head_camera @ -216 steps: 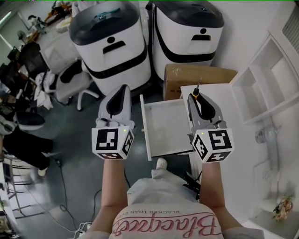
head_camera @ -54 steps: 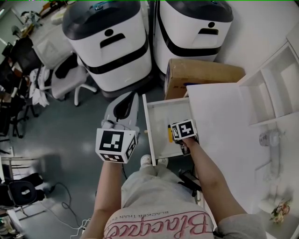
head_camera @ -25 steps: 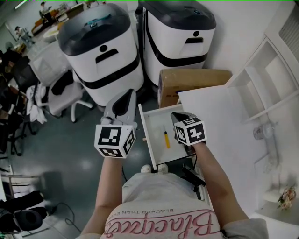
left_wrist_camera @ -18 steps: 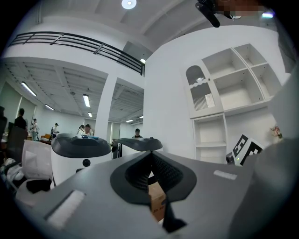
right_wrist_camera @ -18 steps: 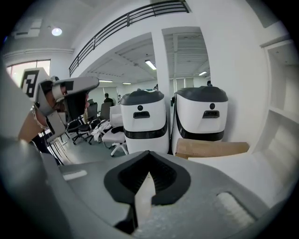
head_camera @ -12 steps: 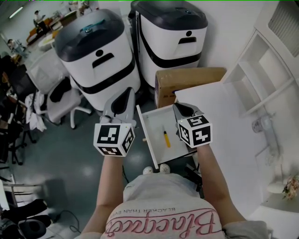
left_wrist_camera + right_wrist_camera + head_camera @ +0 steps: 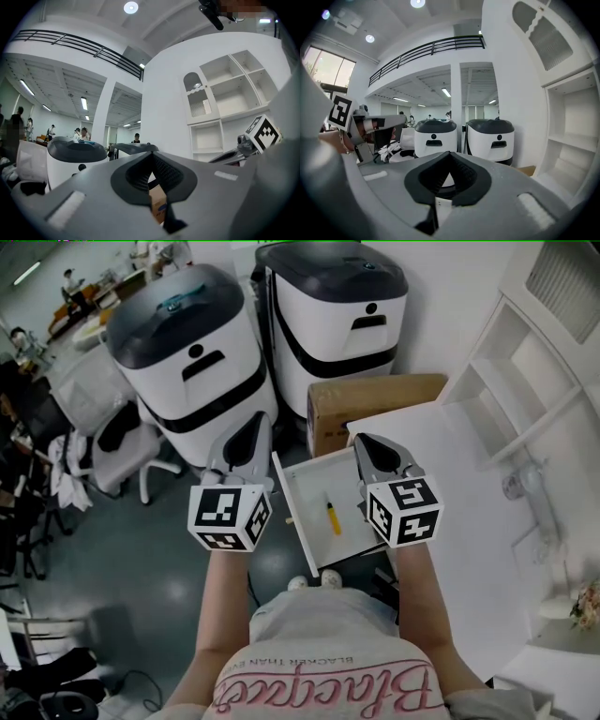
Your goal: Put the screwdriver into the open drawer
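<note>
Brown cardboard box [image 7: 370, 409], closed, down on grey floor [image 7: 131, 596]. Two big white machines with dark lids just behind box: one [image 7: 337, 310] straight behind, other [image 7: 183, 362] behind and to left. White table [image 7: 450, 474] just right of box, its corner overlapping box's near edge; contact unclear. White shelf unit [image 7: 525, 381] with open compartments, right of box. Small pale gadget [image 7: 520, 486] on table, well right of box; too small to identify. Bunch of flowers [image 7: 589, 604] far right and nearer than box. White office chair [image 7: 117, 442] well left of box, dark cloth on seat. People [image 7: 70, 282] far behind-left, tiny. Black railing [image 7: 426, 51] high above box.
</note>
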A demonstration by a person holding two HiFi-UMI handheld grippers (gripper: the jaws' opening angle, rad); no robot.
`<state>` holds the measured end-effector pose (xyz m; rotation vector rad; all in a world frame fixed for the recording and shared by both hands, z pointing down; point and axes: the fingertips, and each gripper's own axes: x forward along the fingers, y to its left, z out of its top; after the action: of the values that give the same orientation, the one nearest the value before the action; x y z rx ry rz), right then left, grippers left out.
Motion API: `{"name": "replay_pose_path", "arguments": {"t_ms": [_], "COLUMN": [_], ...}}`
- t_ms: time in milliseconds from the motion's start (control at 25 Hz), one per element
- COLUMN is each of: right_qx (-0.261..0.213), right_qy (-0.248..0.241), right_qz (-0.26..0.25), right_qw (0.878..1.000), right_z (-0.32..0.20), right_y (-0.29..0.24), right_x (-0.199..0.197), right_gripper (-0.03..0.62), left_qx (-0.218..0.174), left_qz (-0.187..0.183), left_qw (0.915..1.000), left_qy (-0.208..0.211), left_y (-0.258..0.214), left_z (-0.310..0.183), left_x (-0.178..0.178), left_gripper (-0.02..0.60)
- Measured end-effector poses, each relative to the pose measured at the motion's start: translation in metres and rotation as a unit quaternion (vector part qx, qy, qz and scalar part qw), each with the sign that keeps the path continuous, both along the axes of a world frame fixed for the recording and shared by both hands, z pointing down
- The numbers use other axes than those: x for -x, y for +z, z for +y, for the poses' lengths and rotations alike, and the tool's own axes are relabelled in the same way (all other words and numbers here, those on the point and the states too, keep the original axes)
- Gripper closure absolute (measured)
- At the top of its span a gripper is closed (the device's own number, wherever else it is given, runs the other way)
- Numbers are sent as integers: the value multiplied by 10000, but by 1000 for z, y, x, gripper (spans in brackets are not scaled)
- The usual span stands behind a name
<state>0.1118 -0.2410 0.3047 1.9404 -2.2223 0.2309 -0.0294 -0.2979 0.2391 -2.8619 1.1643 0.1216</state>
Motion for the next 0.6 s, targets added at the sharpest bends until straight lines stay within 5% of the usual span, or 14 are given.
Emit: {"name": "replay_pose_path", "arguments": {"t_ms": [600], "right_qx": [-1300], "right_qy": [379], "right_qz": [541], "right_qw": [9893], "right_z": [18], "right_y": [-66], "right_x": [-11], "right_gripper": [592], "left_qx": [-308], "left_qz": [221], "left_qw": [9993], "left_qy": [74], "left_y": [-20], "left_z": [7], "left_x": [-1], "left_gripper": [565]}}
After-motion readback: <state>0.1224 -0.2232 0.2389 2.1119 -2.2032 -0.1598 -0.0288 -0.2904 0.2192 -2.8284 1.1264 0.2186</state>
